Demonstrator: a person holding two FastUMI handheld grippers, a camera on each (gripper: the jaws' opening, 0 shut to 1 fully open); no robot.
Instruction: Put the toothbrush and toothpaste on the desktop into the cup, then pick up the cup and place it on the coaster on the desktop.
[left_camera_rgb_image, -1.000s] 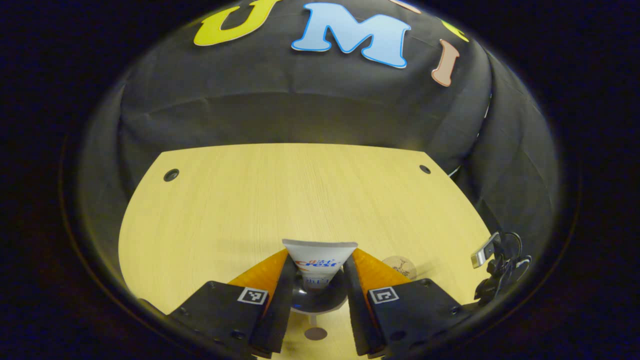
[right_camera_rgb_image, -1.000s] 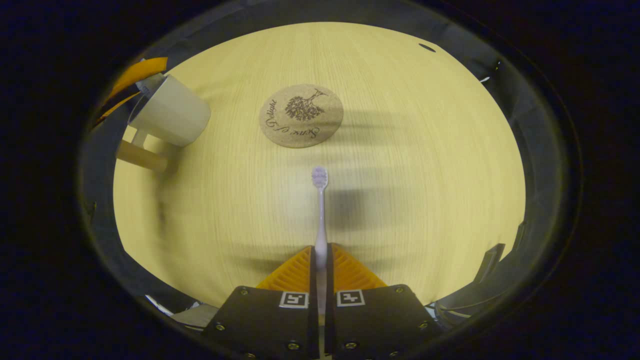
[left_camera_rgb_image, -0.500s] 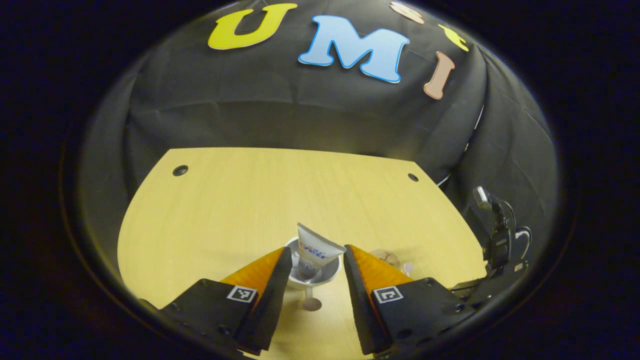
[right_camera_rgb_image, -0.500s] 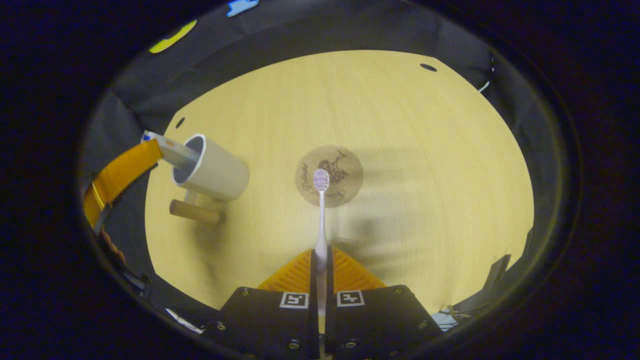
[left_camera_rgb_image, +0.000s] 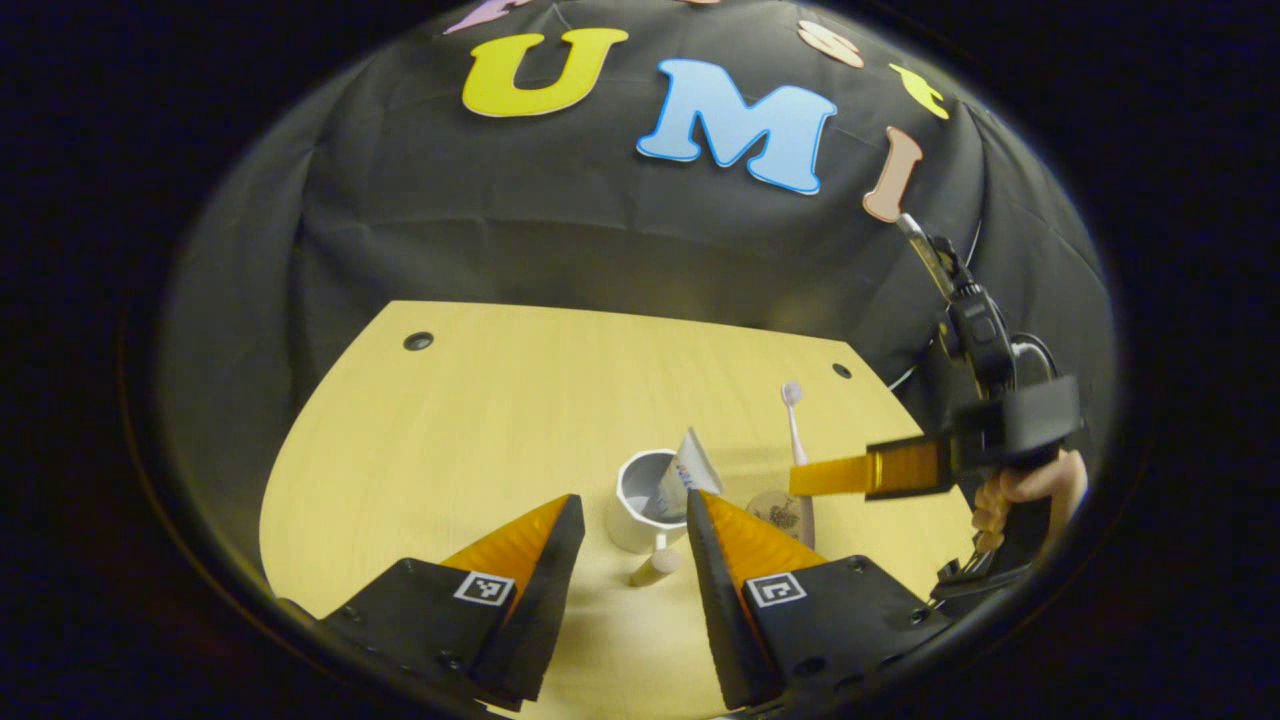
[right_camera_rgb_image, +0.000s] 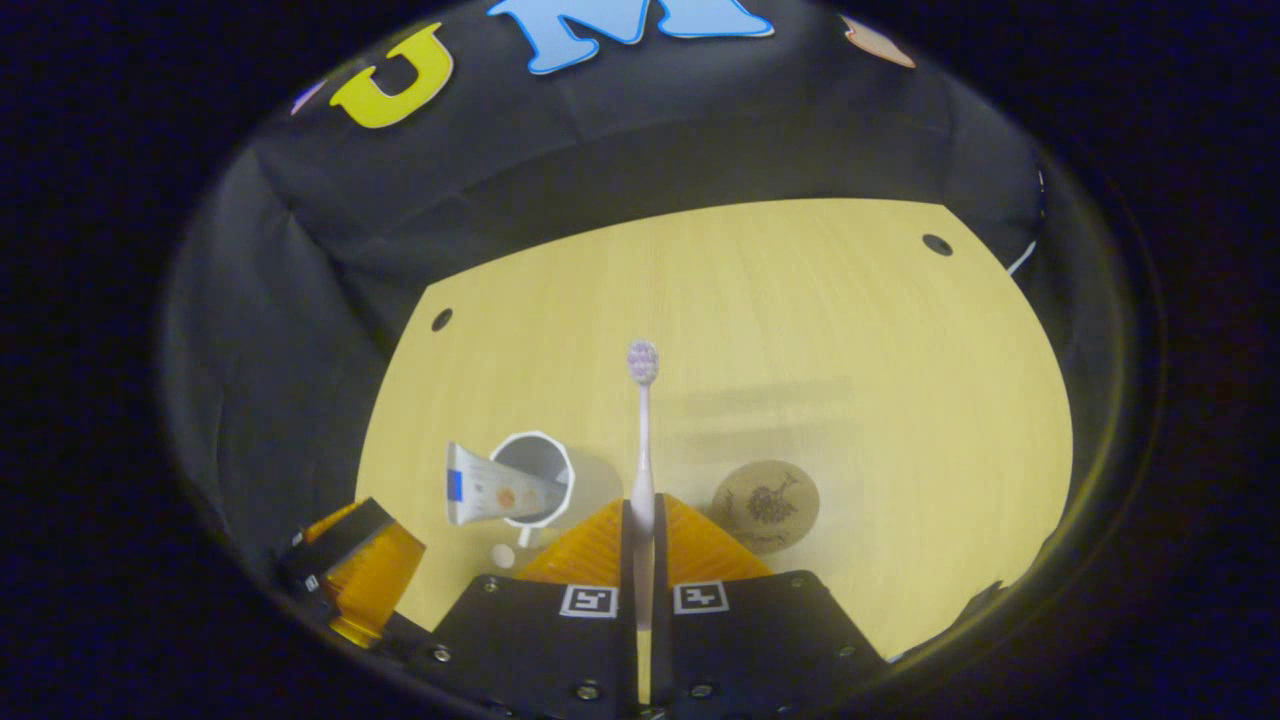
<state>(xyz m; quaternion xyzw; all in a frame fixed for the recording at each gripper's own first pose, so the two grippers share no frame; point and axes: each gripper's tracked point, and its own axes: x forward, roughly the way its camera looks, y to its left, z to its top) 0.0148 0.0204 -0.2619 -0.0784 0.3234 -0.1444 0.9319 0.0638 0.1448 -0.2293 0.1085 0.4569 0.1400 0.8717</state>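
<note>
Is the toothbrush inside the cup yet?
No, the toothbrush is pinched upright in the right gripper, beside the cup, not in it.

Dim booth, warmly lit desktop (right_camera_rgb_image: 800, 330), soft streaked shadows, strong fisheye bending, blurred edges

This is a small booth made for filming, not a real home. A black cloth (left_camera_rgb_image: 560, 240) hangs all around like a wall, from 9 o'clock over to 3 o'clock. In the middle sits one light wood desk (left_camera_rgb_image: 480, 420) with little round holes (left_camera_rgb_image: 418, 341) near its far corners. A hand (left_camera_rgb_image: 1020, 492) at 3 o'clock holds a gripper (left_camera_rgb_image: 800, 479) with a camera on it.
</note>
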